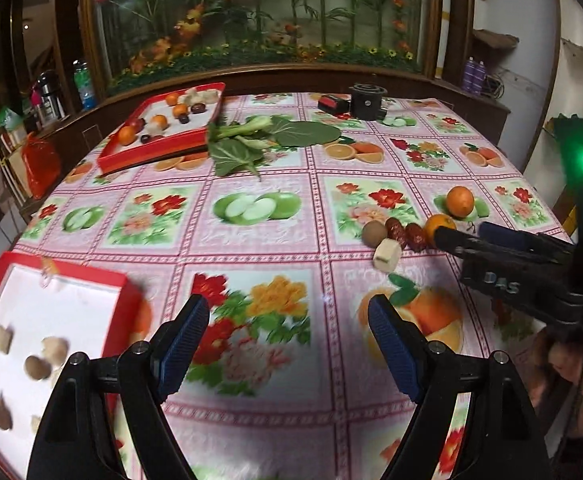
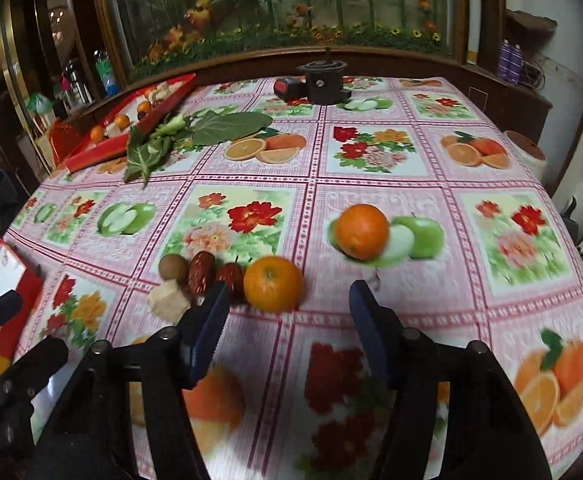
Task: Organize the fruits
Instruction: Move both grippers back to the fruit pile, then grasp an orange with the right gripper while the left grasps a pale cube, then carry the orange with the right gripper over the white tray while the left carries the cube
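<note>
My right gripper (image 2: 289,290) is open low over the table. An orange (image 2: 274,283) lies just beyond its tips, nearer the left finger. A second orange (image 2: 361,232) sits farther back on the right. Left of the near orange lie two red dates (image 2: 201,276), a round brown fruit (image 2: 173,267) and a pale cube (image 2: 169,300). My left gripper (image 1: 287,308) is open and holds nothing, over bare cloth beside the near red tray (image 1: 123,280). That tray holds several pale and brown pieces. In the left wrist view the right gripper (image 1: 465,232) reaches the near orange (image 1: 439,224).
A far red tray (image 1: 151,152) with oranges, dark fruits and pale pieces stands at the back left. Leafy greens (image 1: 243,140) lie beside it. A black round device (image 2: 325,80) and a red-black item (image 2: 289,88) sit at the far edge. A wooden-framed glass case stands behind the table.
</note>
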